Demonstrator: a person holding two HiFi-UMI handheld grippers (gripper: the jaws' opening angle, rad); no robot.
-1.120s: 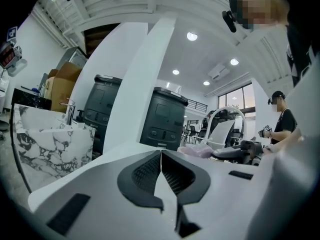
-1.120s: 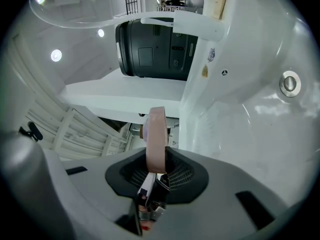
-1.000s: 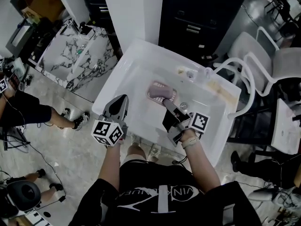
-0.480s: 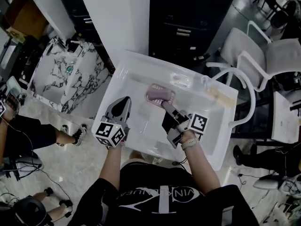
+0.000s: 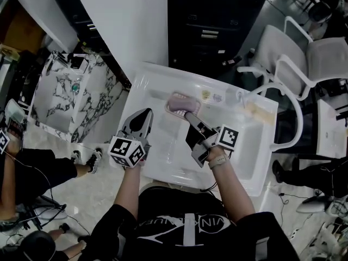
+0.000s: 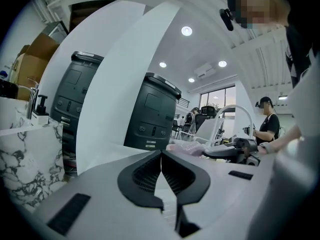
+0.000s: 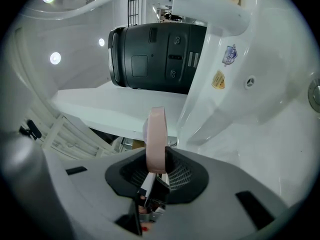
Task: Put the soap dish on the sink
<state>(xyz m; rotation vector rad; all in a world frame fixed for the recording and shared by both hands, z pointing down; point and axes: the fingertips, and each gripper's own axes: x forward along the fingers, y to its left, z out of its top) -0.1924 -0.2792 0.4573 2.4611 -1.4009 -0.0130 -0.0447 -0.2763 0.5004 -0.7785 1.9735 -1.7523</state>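
The right tool stays clenched on the edge of the pink soap dish and has carried it from the middle of the sink to its far rim, so setting it down seems close. The left tool is closed and empty, over the sink's left side.

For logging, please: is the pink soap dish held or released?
Held: the right hand-held gripper clamps the pink soap dish by its rim.
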